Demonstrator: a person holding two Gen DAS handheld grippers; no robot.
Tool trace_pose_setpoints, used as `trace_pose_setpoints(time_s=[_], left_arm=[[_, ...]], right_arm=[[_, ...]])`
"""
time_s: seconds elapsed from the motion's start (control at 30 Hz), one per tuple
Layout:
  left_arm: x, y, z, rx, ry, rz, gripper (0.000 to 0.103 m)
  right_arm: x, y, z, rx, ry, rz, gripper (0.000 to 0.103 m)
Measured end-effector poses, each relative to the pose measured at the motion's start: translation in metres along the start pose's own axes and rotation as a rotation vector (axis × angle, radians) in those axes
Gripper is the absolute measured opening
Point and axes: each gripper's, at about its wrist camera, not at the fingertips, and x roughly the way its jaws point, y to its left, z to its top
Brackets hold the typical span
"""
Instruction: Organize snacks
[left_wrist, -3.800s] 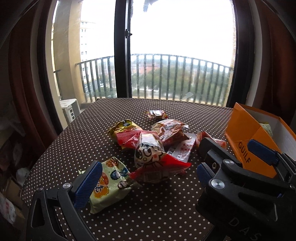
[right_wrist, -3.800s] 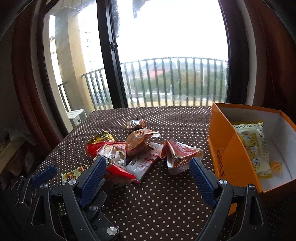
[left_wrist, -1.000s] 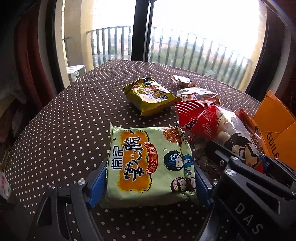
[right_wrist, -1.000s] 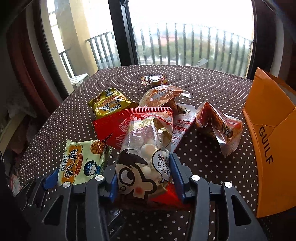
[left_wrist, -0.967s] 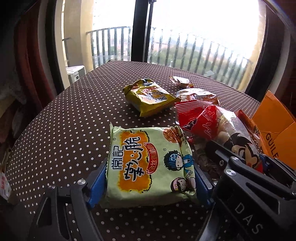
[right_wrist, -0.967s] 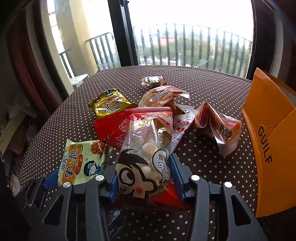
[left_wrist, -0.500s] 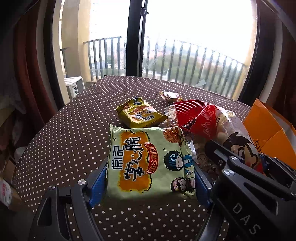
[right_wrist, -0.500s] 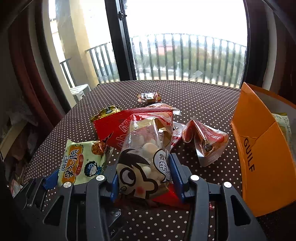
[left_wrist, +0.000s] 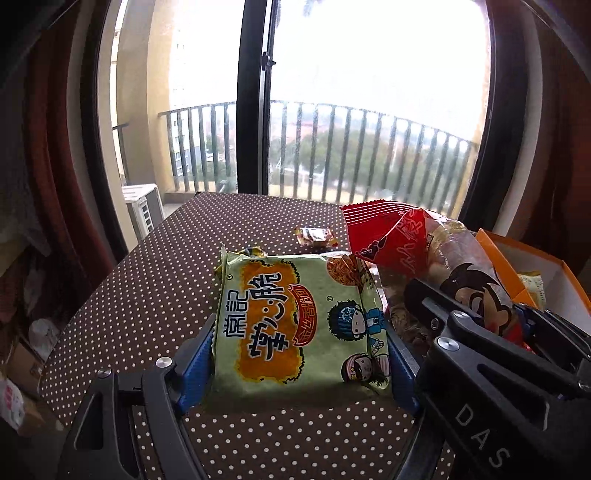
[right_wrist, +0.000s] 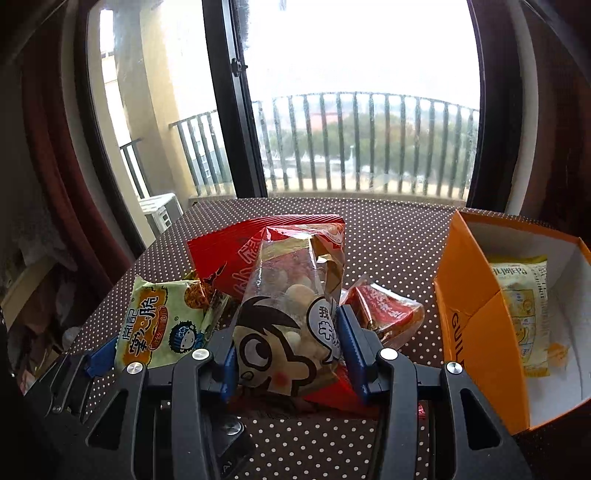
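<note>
My left gripper is shut on a green noodle snack pack, held flat above the dotted table; the same pack shows at the left of the right wrist view. My right gripper is shut on a clear cartoon-face snack bag, and a red packet rises with it behind. That bag and red packet appear to the right in the left wrist view. An orange box stands open at the right with a yellow snack pack inside.
A red-orange clear packet lies on the table just right of my right gripper's fingers. A small wrapped sweet lies farther back. Beyond the table's far edge are a glass door and a balcony railing; clutter sits on the floor at left.
Both grippers have risen with their packs, and the cameras now look more level. The yellow bag and the orange-brown bag have dropped out of sight behind the held packs.
</note>
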Motion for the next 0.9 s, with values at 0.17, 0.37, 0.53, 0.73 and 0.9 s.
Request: trace_pose_setpoints(time_s=[0.17,0.37,0.53,0.73,0.9], left_arm=[[-0.011,-0.013,0.011,0.021,-0.028,-0.018,0.08],[-0.014,-0.025,0.022,0.035,-0.049,-0.04,0.08],[-0.017,-0.039,0.029,0.052,-0.078,-0.05,0.08],[-0.016,-0.056,0.038,0.074,-0.098,-0.067,0.08],[-0.012,-0.071,0.047,0.094,-0.113,-0.085,0.08]], right_arm=[[-0.011,-0.01,0.009,-0.005,-0.037,-0.01,0.05],[-0.022,-0.023,0.016,-0.001,-0.072,-0.028,0.05],[-0.028,-0.034,0.021,0.002,-0.103,-0.036,0.05],[-0.032,-0.047,0.026,0.012,-0.127,-0.048,0.05],[-0.036,-0.062,0.031,0.026,-0.147,-0.062,0.05]])
